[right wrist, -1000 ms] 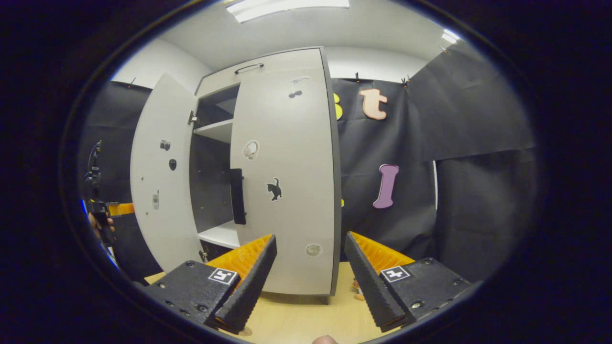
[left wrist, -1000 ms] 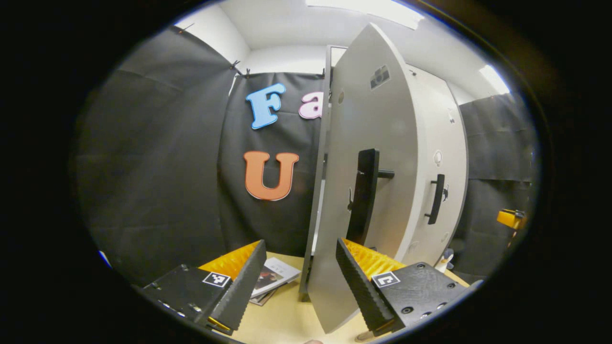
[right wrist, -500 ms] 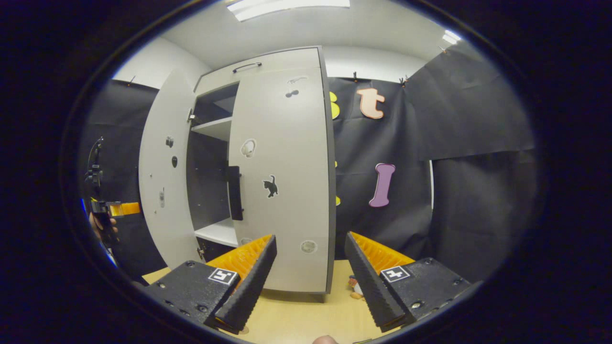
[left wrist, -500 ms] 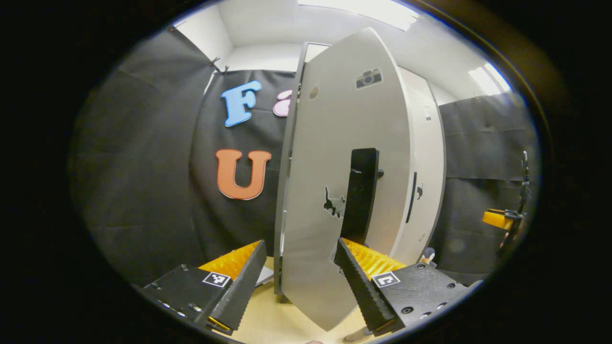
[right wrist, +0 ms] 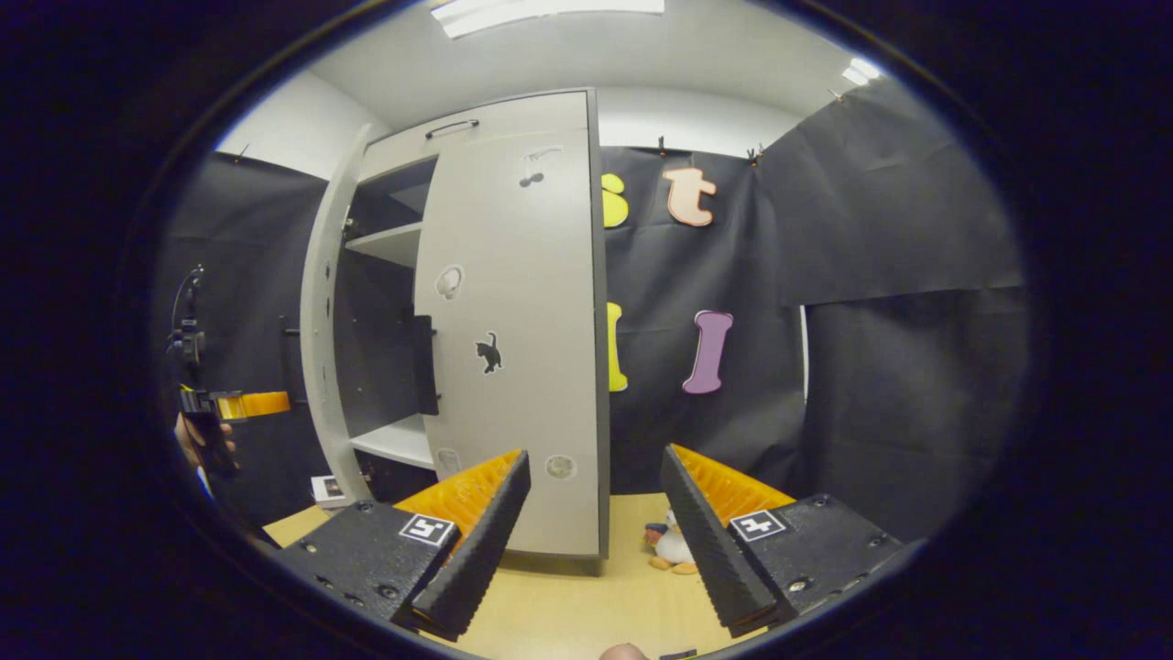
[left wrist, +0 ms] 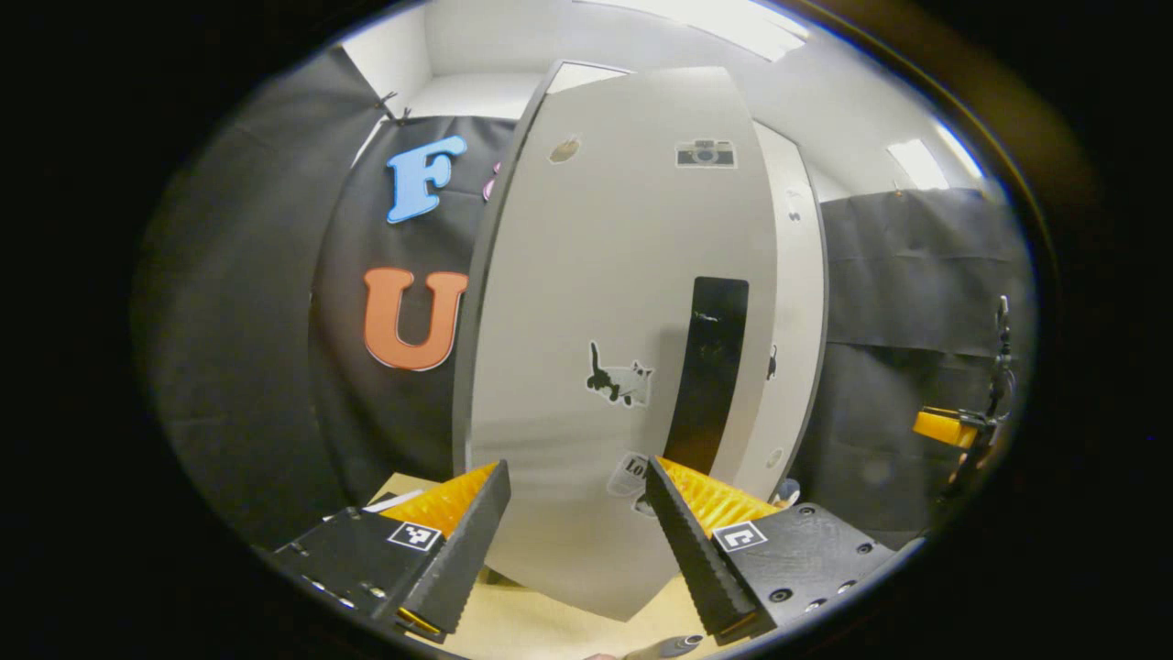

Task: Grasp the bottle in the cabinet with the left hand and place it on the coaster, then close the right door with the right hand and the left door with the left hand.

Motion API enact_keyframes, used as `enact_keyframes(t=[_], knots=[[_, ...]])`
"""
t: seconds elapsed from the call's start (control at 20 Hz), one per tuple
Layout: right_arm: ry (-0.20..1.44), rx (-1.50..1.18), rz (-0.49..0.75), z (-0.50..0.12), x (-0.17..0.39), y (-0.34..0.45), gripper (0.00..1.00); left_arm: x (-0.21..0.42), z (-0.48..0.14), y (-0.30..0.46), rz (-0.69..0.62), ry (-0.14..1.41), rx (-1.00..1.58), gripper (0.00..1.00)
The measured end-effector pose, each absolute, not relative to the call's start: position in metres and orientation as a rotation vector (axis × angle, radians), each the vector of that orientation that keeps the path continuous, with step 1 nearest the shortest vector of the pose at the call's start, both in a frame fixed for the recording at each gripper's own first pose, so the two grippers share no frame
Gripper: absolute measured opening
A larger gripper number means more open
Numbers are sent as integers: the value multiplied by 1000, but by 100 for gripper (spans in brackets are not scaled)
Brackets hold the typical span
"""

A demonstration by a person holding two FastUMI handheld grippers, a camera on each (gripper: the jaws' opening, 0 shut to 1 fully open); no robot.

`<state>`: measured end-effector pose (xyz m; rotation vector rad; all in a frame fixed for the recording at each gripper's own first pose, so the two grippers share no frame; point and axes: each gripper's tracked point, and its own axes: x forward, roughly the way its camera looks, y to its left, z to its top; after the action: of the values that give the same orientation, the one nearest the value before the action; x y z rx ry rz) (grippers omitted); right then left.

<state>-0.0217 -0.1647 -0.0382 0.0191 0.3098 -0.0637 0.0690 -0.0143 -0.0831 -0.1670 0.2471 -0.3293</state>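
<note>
- My left gripper [left wrist: 573, 527] has its jaws spread wide with nothing between them; its fingers frame the lower part of the left door [left wrist: 605, 302] right in front of the camera
- In the left gripper view that left door fills the middle, its outer face toward me, with a black handle [left wrist: 707, 371] running upright near its free edge and a cat sticker [left wrist: 619, 379] just beside the handle
- Past that free edge I see a strip of the right door [left wrist: 795, 302], lying flat across the cabinet front
- My right gripper [right wrist: 596, 527] is also wide open and empty, hanging over the light wooden table [right wrist: 586, 610], apart from the cabinet [right wrist: 476, 124]
- In the right gripper view the right door [right wrist: 518, 330] looks shut against the cabinet, while the left door [right wrist: 321, 312] stands edge-on and ajar, leaving a gap where I can see shelves [right wrist: 389, 243]
- At the left edge of that view the left gripper [right wrist: 240, 403] shows, held by a hand [right wrist: 197, 440] just beside the left door
- A small plush toy [right wrist: 669, 547] sits on the table to the right of the cabinet base
- I cannot make out the bottle or the coaster well enough to place them
</note>
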Motion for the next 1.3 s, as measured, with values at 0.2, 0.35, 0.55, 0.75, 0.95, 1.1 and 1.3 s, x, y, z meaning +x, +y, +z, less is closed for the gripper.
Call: enact_keyframes(t=[0.2,0.35,0.55,0.75,0.95,1.1,1.3], knots=[[310,11,-76,-37,-20,-171,94,70,-91,-29,-352,266,-99,100],[295,15,-71,-33,-11,-169,94,68,-87,-31,-349,256,-71,100],[267,20,-54,-24,-5,-160,94,61,-86,-33,-344,253,-112,94],[228,24,-55,-10,2,-155,94,55,-70,-20,-295,226,-100,87],[182,32,-65,6,6,-152,94,51,-49,-8,-248,177,-74,100],[162,25,-59,18,10,-144,94,47,-34,3,-211,173,-69,100],[114,18,-16,38,15,-124,94,42,-4,16,-159,109,-48,100]])
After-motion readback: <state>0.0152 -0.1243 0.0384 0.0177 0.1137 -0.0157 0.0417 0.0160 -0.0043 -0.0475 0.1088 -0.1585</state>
